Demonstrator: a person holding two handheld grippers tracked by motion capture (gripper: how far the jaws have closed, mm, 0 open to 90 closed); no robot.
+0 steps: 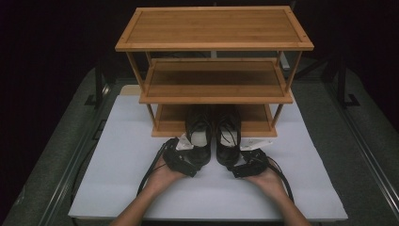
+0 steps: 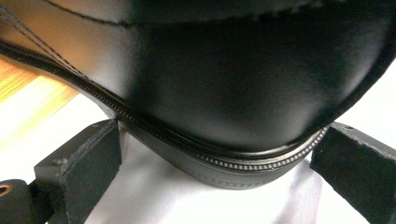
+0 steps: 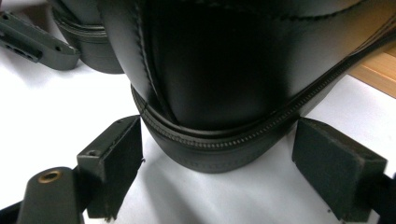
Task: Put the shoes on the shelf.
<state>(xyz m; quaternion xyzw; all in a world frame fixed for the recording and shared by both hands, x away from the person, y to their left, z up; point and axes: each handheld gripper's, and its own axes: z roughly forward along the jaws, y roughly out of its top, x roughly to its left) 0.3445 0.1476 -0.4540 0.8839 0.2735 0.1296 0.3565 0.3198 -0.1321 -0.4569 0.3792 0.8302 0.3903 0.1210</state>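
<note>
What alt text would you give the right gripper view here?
The heel of a black leather shoe looms close up between the right gripper's two open black jaws, whose pads flank the sole without touching it. It stands on a white mat, with the other shoe and left gripper at upper left and a wooden shelf edge at right.

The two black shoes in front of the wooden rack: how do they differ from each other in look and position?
1. The left shoe shows a pale, whitish inside at its opening; the right shoe looks dark inside.
2. The left shoe's heel lies between the left gripper's jaws; the right shoe's heel lies between the right gripper's jaws.

Both are black leather lace-ups, side by side, toes reaching onto the rack's lowest shelf, heels on the white table. Both grippers look open.
</note>
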